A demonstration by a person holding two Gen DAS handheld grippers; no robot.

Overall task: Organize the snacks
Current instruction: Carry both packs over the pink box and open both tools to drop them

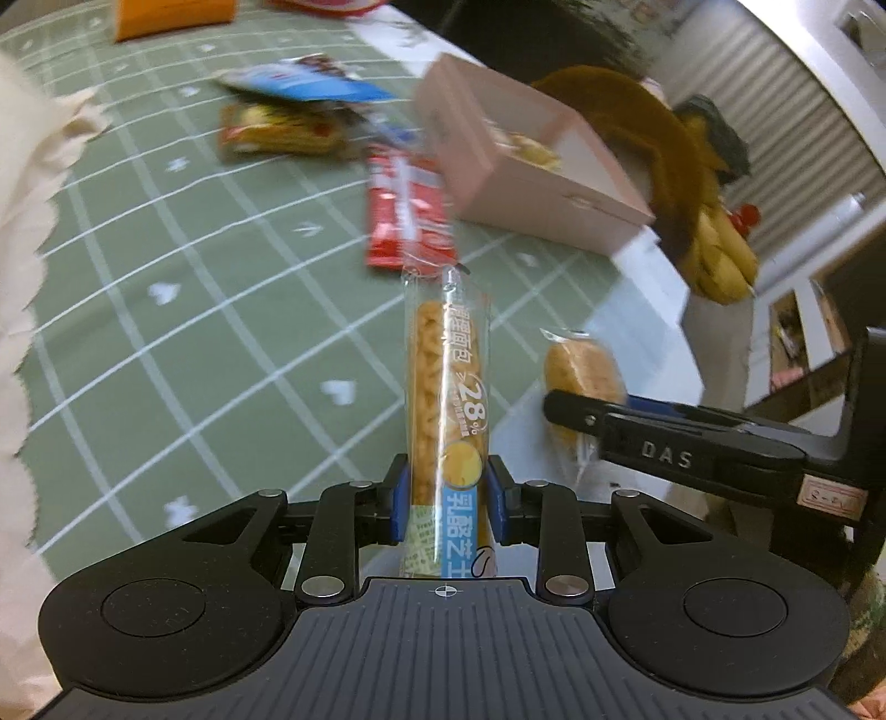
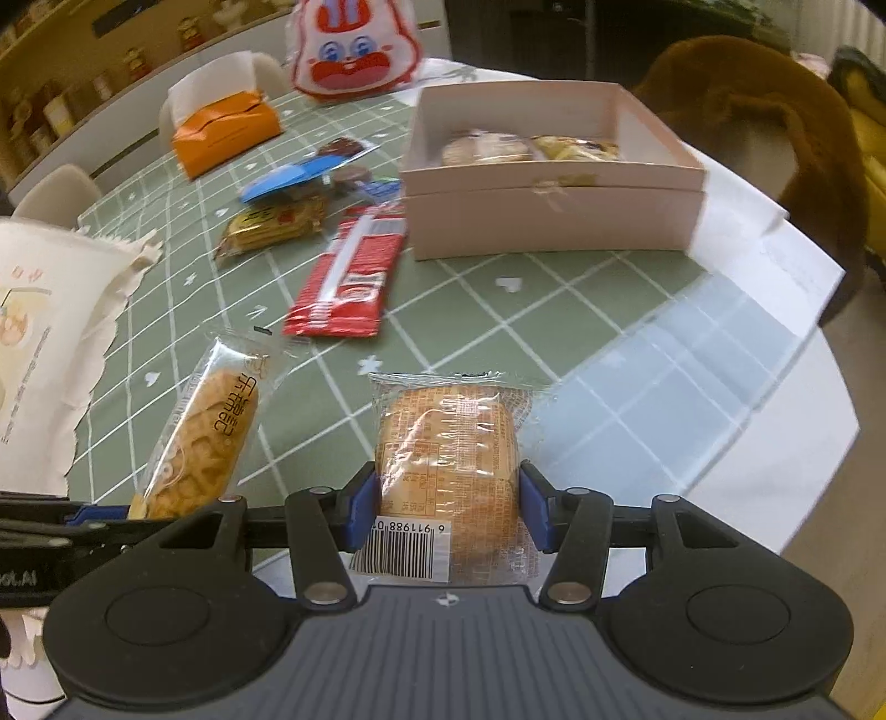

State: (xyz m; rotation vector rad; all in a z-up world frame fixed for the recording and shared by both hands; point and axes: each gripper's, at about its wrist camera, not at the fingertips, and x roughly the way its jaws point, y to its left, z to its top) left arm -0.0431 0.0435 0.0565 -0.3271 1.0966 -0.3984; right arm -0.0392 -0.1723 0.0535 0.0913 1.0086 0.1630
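Note:
My left gripper is shut on a long clear-wrapped bread stick, held above the green checked tablecloth; it also shows in the right wrist view. My right gripper is shut on a wrapped round bread bun, seen in the left wrist view too. The pink open box holds some snacks and stands ahead. A red packet, a yellow packet and a blue packet lie on the cloth.
An orange box and a rabbit-face bag sit at the far side. A white paper bag stands at the left. A brown plush toy hangs behind the pink box. The table edge curves at the right.

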